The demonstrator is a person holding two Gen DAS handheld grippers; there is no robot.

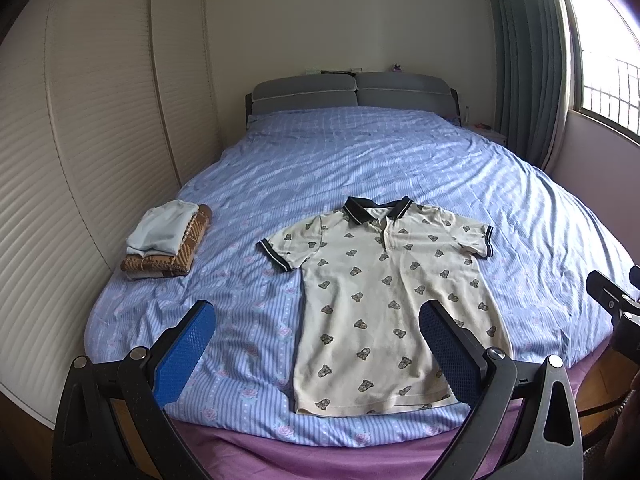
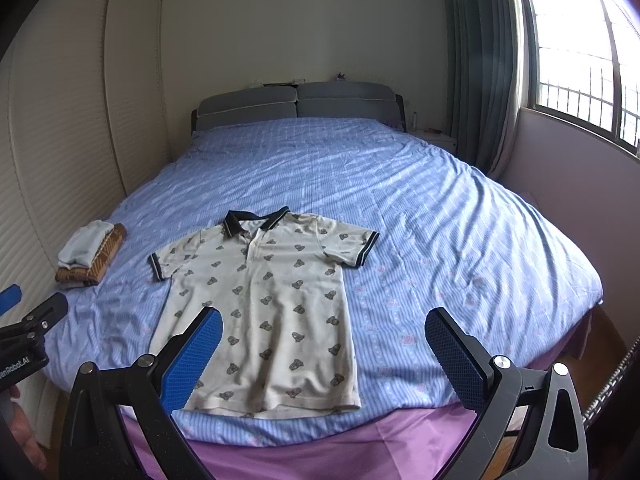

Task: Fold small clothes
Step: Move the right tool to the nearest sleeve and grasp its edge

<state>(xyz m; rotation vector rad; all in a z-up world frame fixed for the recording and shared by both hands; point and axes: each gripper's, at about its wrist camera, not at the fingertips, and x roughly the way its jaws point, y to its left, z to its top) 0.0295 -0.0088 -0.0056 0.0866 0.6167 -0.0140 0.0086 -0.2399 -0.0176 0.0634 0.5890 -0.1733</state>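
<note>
A cream polo shirt (image 1: 384,300) with a bear print and a dark collar lies flat, face up, on the blue bedspread (image 1: 360,152), hem toward me. It also shows in the right wrist view (image 2: 268,304). My left gripper (image 1: 318,312) is open and empty, above the shirt's lower left edge. My right gripper (image 2: 324,320) is open and empty, above the shirt's lower right edge. Neither touches the cloth. The right gripper's body shows at the right edge of the left wrist view (image 1: 612,304).
A stack of folded clothes (image 1: 168,240), a pale one on a brown patterned one, sits at the bed's left side; it also shows in the right wrist view (image 2: 92,252). Slatted wardrobe doors (image 1: 80,160) stand left. A window (image 2: 580,64) and curtain are right. A purple sheet (image 2: 340,444) hangs at the foot.
</note>
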